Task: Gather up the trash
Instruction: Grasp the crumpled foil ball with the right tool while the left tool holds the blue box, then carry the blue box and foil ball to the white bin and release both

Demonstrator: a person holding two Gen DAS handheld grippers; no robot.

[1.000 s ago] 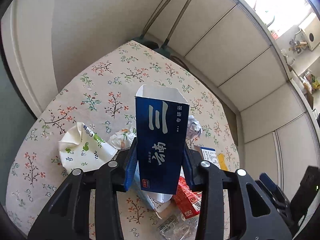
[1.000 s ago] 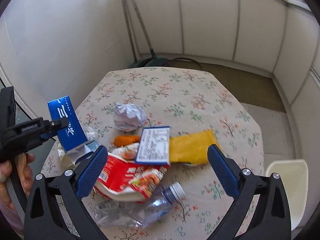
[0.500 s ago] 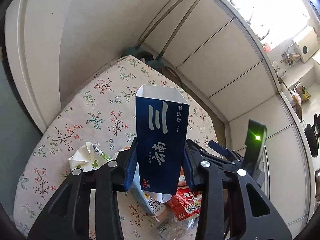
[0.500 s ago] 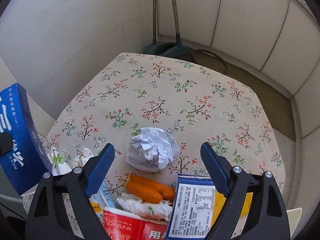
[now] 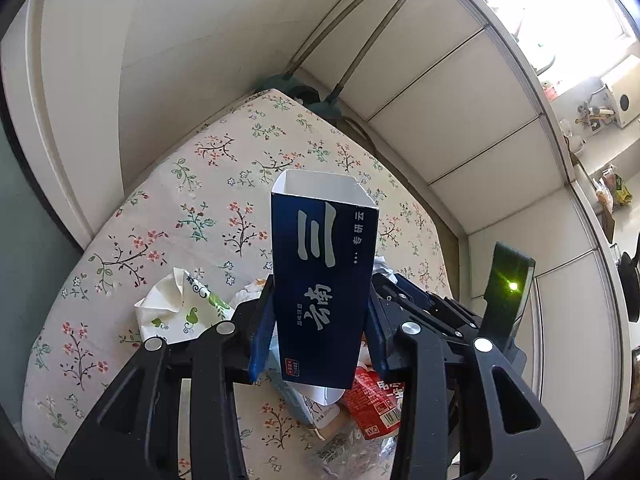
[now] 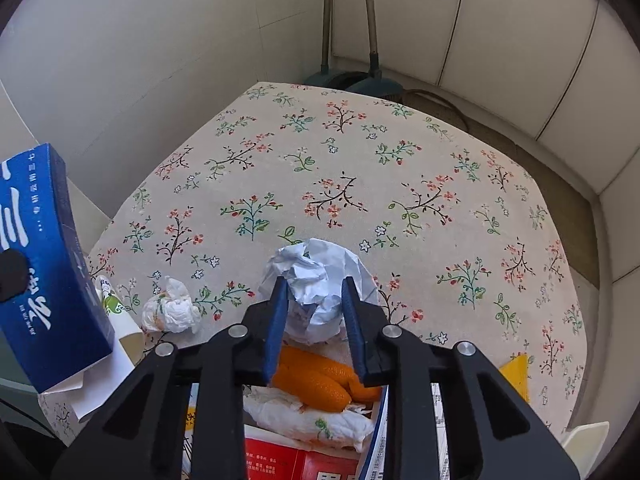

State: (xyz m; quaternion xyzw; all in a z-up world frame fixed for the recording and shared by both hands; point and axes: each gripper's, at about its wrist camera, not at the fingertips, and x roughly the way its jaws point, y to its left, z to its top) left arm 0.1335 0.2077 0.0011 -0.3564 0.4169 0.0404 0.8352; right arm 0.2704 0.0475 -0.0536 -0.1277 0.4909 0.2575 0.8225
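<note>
We find a table under a floral cloth [image 6: 360, 168], set in a panelled corner. The right gripper [image 6: 314, 312] has just been closing and now pinches the crumpled paper ball [image 6: 320, 276], which rests on the cloth beyond the orange peel [image 6: 316, 380]. The left gripper [image 5: 320, 328] is clamped on an open-topped blue carton [image 5: 324, 280], held upright off the cloth; we judge it serves as the receptacle.
</note>
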